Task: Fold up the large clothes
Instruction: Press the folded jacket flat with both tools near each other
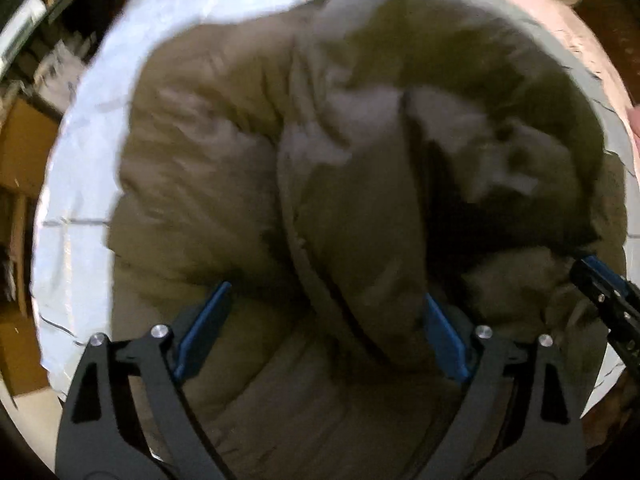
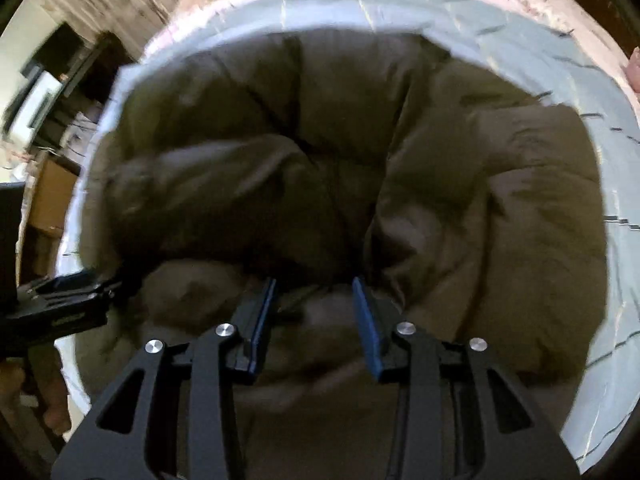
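Both grippers hover over the olive jacket (image 1: pixel 248 152) on the pale sheet (image 1: pixel 72 184): left gripper (image 1: pixel 324 320) spread wide, right gripper (image 2: pixel 316 312) narrower and seemingly empty, likely lining up a fold.

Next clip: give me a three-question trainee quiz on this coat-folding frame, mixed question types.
1. True or false: the left gripper is open over the coat.
2. The coat lies on: A) a pale sheet B) bare wood C) a black tray.
3. Fill in: the right gripper stands with its blue pads ____, with nothing clamped.

Key: 1 true; 2 A; 3 apart.
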A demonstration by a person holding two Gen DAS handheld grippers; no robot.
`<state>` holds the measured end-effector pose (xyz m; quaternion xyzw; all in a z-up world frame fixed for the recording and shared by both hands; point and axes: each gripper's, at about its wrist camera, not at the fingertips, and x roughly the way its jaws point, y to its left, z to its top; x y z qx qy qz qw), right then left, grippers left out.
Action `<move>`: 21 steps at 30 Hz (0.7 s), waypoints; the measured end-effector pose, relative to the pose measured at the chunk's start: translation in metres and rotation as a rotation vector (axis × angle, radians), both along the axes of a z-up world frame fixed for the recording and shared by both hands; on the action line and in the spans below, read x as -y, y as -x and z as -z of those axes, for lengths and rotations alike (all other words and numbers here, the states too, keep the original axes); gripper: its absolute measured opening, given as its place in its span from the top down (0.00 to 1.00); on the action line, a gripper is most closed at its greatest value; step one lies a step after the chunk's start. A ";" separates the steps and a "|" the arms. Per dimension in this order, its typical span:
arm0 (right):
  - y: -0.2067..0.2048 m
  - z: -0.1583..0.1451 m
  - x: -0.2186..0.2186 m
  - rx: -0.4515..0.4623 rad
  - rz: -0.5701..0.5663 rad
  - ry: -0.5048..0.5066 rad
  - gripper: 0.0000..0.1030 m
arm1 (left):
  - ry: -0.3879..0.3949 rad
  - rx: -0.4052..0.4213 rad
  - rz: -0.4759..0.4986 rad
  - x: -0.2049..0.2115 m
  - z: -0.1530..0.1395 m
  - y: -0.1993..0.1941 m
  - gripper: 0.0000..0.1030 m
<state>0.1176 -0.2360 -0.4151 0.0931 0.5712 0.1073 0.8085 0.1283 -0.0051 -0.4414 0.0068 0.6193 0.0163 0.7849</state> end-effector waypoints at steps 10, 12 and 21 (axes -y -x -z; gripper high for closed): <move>0.003 0.055 -0.022 -0.141 -0.051 0.092 0.46 | -0.052 -0.143 -0.010 0.011 0.041 -0.003 0.20; -0.004 0.027 -0.009 -0.100 -0.011 -0.007 0.46 | 0.002 -0.097 -0.014 0.003 0.012 -0.012 0.21; -0.103 -0.030 0.008 0.098 0.098 -0.040 0.46 | 0.112 0.145 0.036 0.024 -0.068 -0.102 0.18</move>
